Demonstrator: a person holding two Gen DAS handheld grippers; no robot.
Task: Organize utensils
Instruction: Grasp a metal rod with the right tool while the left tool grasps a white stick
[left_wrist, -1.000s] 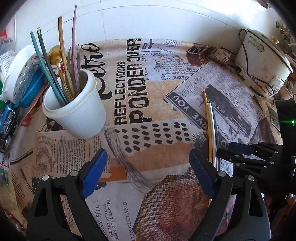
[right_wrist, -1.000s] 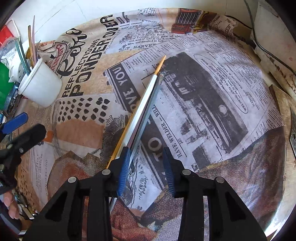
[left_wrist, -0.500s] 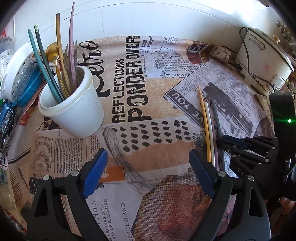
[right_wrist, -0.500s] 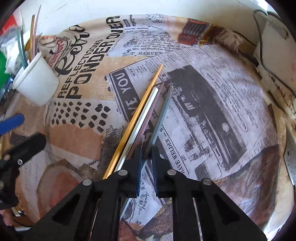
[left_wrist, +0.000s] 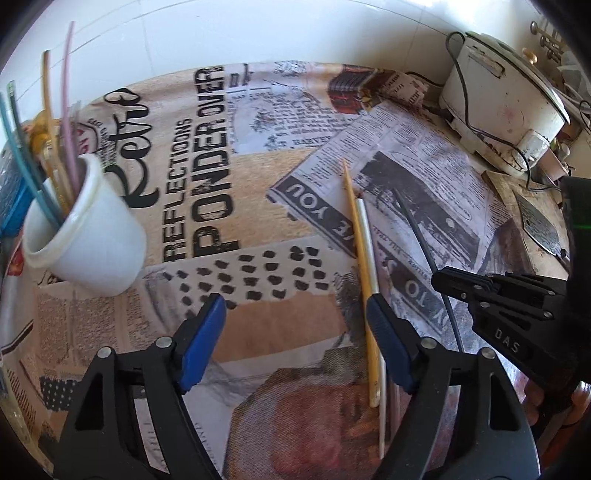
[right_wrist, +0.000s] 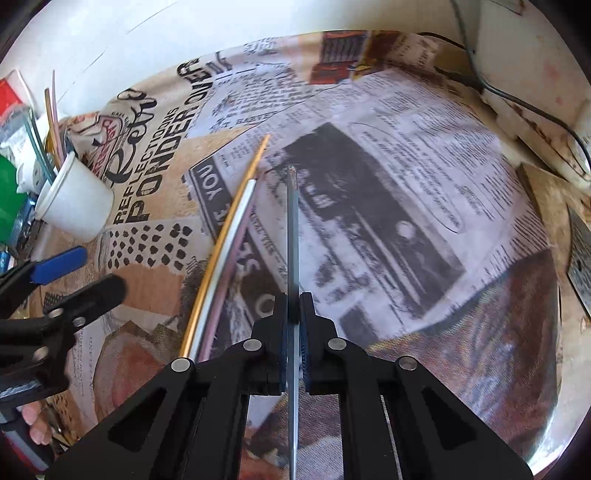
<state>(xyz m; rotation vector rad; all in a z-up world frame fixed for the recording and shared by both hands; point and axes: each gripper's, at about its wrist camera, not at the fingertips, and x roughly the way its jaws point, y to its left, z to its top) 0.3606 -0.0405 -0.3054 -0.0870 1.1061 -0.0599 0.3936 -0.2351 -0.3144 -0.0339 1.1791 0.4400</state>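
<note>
My right gripper is shut on a thin grey-blue straw, held just above the printed cloth; it also shows in the left wrist view. A gold straw, a silver straw and a pink straw lie side by side on the cloth to its left. A white cup with several coloured straws stands at the left, and shows in the right wrist view. My left gripper is open and empty, with its right finger over the gold straw and silver straw.
A white appliance with a black cord stands at the back right. A white tiled wall runs behind the table. A metal plate lies at the right edge. Blue and white clutter sits by the cup.
My right gripper closed on the grey-blue straw and swung it away from the other straws. The left gripper drifted right, so the cup moved toward the view's left edge.
</note>
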